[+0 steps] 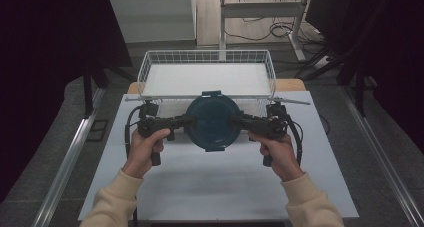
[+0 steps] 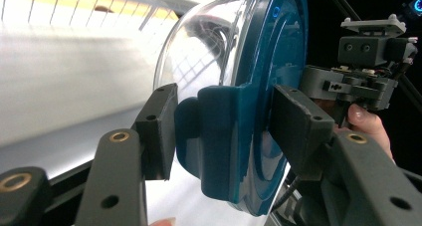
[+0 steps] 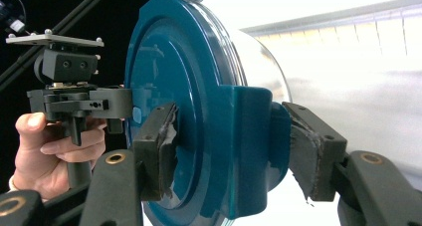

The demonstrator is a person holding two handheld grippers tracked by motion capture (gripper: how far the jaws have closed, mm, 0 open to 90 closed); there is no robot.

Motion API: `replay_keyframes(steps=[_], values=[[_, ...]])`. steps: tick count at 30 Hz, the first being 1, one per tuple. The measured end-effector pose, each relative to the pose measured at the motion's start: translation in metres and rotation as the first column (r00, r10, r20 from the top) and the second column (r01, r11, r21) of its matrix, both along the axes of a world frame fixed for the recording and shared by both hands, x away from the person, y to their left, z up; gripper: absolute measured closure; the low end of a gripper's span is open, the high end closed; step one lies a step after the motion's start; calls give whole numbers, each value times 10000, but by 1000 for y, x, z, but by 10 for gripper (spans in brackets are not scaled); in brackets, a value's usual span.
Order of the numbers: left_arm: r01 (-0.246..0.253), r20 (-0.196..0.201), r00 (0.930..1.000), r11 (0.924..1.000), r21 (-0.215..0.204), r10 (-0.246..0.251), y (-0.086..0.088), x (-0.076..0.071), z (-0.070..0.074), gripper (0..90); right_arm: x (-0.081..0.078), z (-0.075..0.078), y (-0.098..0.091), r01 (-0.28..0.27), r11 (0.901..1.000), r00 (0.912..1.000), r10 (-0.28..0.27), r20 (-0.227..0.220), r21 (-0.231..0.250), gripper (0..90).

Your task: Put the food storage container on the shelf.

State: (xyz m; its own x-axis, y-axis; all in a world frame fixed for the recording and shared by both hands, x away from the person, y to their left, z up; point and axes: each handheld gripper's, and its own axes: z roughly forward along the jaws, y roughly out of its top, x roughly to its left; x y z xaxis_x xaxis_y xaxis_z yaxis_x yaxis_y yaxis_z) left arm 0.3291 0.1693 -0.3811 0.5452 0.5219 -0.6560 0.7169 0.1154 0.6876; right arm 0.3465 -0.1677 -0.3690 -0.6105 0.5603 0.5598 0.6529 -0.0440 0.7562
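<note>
Between my two tools hangs the round container with its dark teal plastic lid (image 1: 212, 121), gripped from opposite sides and held above the white tabletop (image 1: 220, 187). My left tool (image 1: 186, 121) clamps one of the lid's thick moulded latch tabs, one pad (image 2: 159, 131) on the clear side and the other on the lid's face. My right tool (image 1: 234, 121) is clenched on the opposite tab the same way; its pads (image 3: 158, 149) wear frayed, peeling grey tape, which I judge gives a softer and less even grip. Both hands sit equally near, one each side, so the line from tool to tool runs across me through the lid's centre.

Under the lid, the body is a clear, glossy plastic bowl (image 2: 199, 52), smooth and domed; I cannot tell whether anything is inside. The lid is rigid, with raised concentric rings.

Straight ahead of the container, beyond its far edge, stands the white wire basket (image 1: 145, 69) with a pale flat floor. I judge the coming move to be forward and over that near rim.
</note>
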Motion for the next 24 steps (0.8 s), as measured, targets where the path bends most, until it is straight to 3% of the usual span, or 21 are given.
replay_keyframes(steps=[13,17,19,24], values=[[113,350,9993,9999,-11,-112,1,17,36,464,13,32,0,71,10000,9988,-71,479,4,417],[99,381,9992,9999,-141,-93,2,26,47,464,20,47,2,37,10000,9982,-32,603,-90,417],[163,579,9982,9999,20,-164,3,33,57,464,28,57,3,51,10000,9978,-46,668,-84,417],[208,653,9976,9998,72,-212,6,42,68,463,39,70,6,78,10000,9967,-74,809,-48,418]])
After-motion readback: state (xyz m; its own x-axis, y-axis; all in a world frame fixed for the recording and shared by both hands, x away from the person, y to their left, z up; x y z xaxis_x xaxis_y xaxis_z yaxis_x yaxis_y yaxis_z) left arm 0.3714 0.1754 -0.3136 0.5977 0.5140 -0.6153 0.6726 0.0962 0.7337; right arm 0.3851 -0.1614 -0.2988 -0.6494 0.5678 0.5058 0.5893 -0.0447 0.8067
